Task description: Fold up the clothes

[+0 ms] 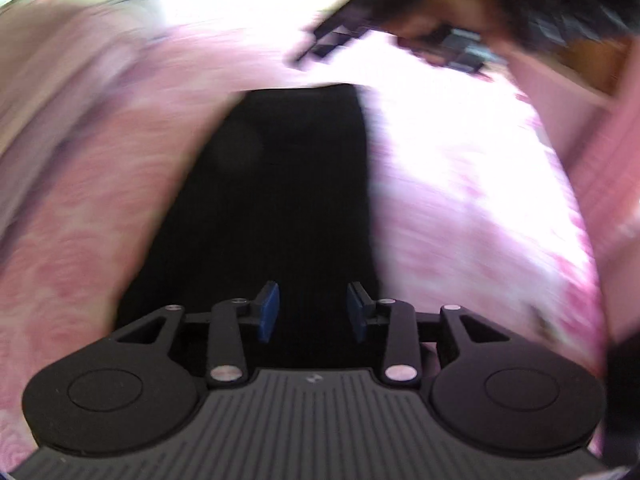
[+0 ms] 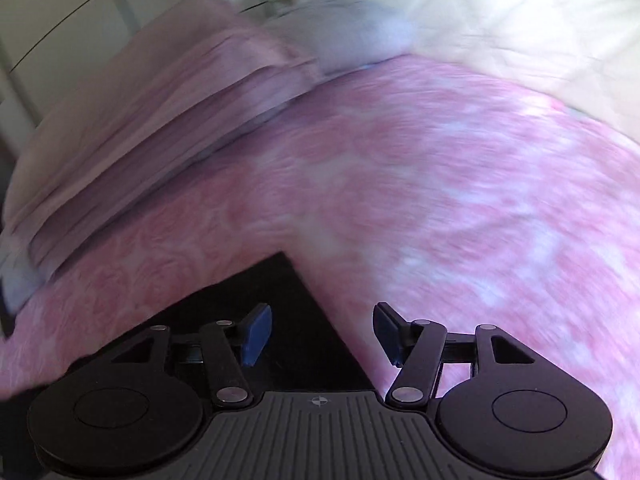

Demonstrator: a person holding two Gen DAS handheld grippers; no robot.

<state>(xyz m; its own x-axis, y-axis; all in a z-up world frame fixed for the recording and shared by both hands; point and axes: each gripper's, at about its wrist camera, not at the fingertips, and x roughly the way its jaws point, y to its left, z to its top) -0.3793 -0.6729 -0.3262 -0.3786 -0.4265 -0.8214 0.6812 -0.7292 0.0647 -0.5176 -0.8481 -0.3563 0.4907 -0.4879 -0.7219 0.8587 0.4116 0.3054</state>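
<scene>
A black garment [image 1: 280,200] lies flat on a pink patterned bedspread [image 1: 460,200], as a long folded strip running away from me. My left gripper [image 1: 313,312] hangs just over its near end. Its blue pads [image 1: 268,312] stand apart with nothing between them. In the right wrist view only a corner of the black garment [image 2: 276,300] shows, low and left of centre. My right gripper [image 2: 322,334] is open over that corner's edge, its right finger above the bedspread [image 2: 440,200]. Both views are blurred.
A person's hand [image 1: 420,20] with a dark tool shows at the far top of the left wrist view. A stack of folded pink cloth [image 2: 140,120] lies at the left, a grey cloth [image 2: 360,36] behind it, and a cream padded surface [image 2: 520,20] at the back right.
</scene>
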